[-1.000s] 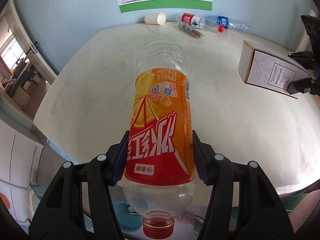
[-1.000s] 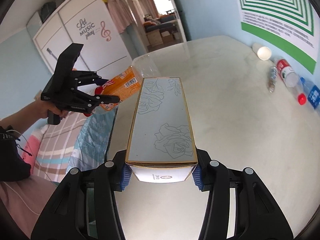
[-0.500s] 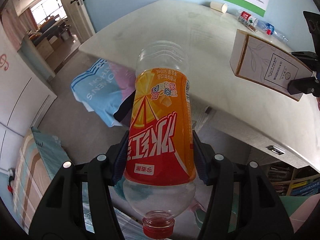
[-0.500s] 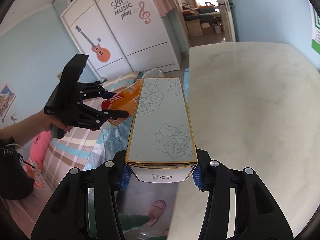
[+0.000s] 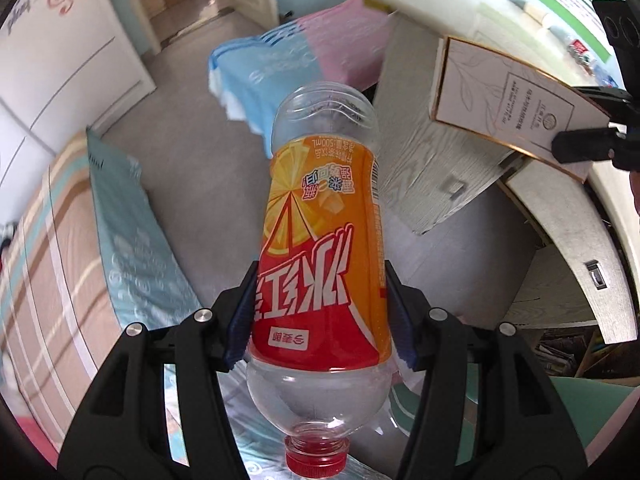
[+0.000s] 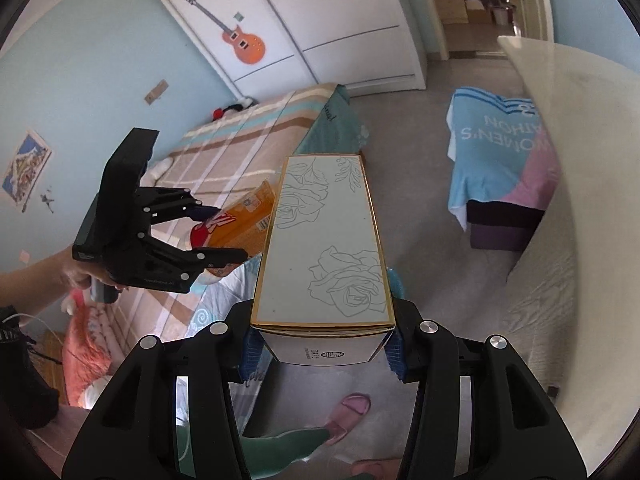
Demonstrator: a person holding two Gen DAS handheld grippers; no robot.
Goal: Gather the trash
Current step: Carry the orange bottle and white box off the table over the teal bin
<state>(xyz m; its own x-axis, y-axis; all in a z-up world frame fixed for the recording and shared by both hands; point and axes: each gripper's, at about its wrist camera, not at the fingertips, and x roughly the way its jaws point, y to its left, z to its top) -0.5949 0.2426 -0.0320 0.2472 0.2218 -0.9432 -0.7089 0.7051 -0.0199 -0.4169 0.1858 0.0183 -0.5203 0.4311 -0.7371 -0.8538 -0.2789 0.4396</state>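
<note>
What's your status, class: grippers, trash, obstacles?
Left gripper shut on bottle. Right gripper shut on box. Both carried above floor; no bin in view.

The bottle (image 5: 324,248) in my left tongs (image 5: 322,320) carries an inverted orange-red label with large Chinese characters and "500mL". The blue-pink cloth (image 6: 500,148) reads, upside down, "WOMEN'S". The wardrobe door (image 6: 320,20) bears a partial "play".

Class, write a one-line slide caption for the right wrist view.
Right tongs grip a rose-printed box; left tongs hold an orange bottle above the bed.
</note>
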